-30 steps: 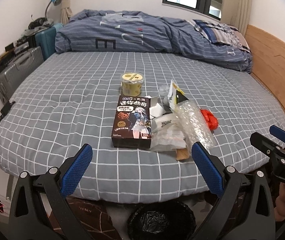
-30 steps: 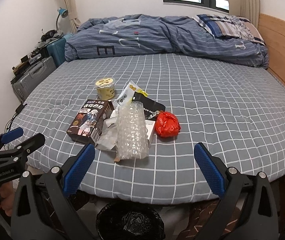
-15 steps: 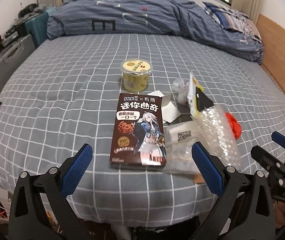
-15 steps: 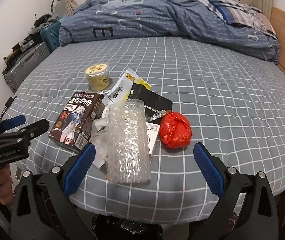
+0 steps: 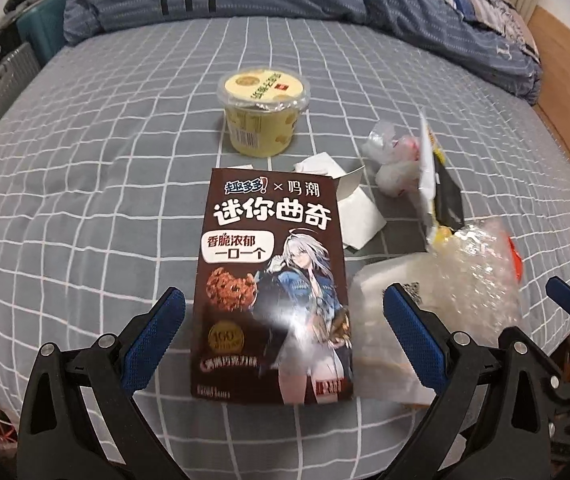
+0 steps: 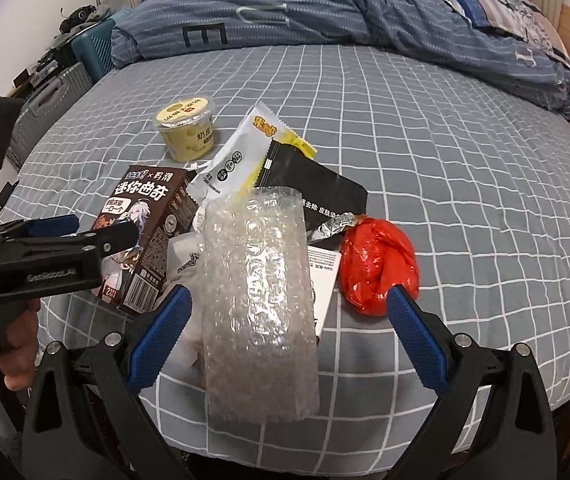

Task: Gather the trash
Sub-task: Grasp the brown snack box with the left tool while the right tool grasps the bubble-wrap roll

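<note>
Brown cookie box (image 5: 273,280) between spread left fingers (image 5: 153,336) | right fingers (image 6: 417,332) spread over bubble wrap (image 6: 259,292)

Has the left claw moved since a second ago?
Yes. The left claw has advanced toward the bed; its open tips now flank the cookie box.

Two close wrist views, shared bed (image 5: 85,184)

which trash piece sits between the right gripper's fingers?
The bubble wrap. It lies straight between the open right gripper fingers; the red bag is beside the right finger, the cookie box off left.
</note>
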`<state>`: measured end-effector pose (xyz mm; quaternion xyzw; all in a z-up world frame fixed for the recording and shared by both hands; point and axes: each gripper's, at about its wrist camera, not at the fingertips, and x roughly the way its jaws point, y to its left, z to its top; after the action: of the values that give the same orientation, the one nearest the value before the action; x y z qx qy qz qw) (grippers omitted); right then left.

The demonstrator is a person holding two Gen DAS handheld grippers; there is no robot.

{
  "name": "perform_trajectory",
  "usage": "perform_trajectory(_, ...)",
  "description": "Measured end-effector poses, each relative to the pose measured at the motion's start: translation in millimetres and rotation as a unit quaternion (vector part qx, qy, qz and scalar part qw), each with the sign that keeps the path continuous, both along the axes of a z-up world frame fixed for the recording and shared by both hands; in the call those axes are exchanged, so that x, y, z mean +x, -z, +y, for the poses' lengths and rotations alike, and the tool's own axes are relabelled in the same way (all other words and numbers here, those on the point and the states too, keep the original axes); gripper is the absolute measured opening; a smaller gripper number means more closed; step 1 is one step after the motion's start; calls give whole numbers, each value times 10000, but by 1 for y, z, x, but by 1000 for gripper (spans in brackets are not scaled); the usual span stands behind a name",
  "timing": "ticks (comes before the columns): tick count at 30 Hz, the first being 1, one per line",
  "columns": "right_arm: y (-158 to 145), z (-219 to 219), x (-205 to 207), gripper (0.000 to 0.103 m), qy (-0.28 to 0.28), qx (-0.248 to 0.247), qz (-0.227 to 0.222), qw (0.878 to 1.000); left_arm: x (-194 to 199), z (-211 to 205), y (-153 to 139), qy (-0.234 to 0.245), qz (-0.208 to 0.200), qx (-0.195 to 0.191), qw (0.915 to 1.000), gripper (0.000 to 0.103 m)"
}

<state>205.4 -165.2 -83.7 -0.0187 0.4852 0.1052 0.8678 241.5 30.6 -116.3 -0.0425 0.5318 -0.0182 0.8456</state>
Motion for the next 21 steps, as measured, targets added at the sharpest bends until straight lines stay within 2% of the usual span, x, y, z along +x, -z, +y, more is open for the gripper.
perform_trajectory(8, 12, 8, 9, 90, -12, 33, 152, 9999, 21, -4, 15, 31, 218, 145, 9997, 98)
perform_trajectory(15, 21, 11, 12, 81, -34, 103, 316, 9994, 29, -4, 20, -24, 270, 414, 9988, 98)
perform_trajectory(21, 23, 12, 10, 79, -47, 117, 342, 9993, 33, 0, 21, -44, 326, 285, 9991, 98)
